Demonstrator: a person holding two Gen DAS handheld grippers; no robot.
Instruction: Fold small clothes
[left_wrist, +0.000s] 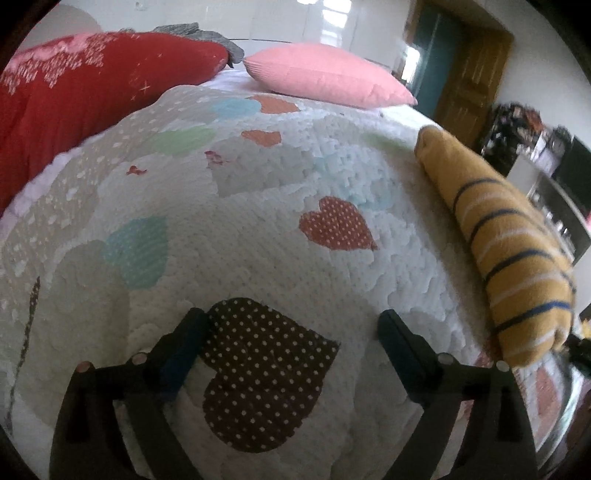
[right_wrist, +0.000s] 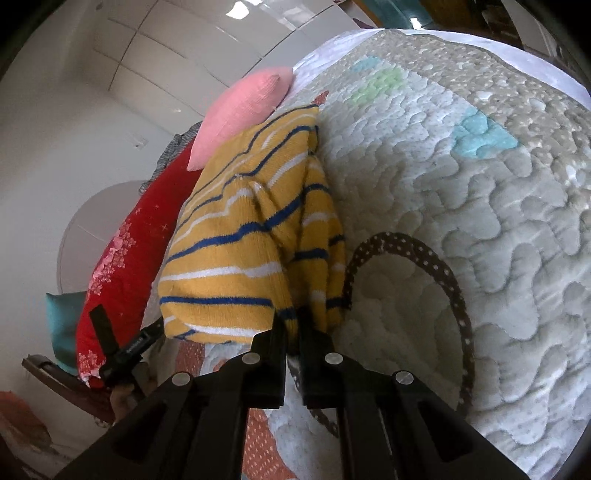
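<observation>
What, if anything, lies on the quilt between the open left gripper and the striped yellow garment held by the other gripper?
Nothing visible. The left gripper hovers open over bare quilt; the striped garment, pinched by the right gripper, hangs off to its right.

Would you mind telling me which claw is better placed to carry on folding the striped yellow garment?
Probably the right. The right claw is shut on the striped yellow garment, holding its bunched edge. The left claw is open over the bare quilt, with nothing between its fingers.
</observation>
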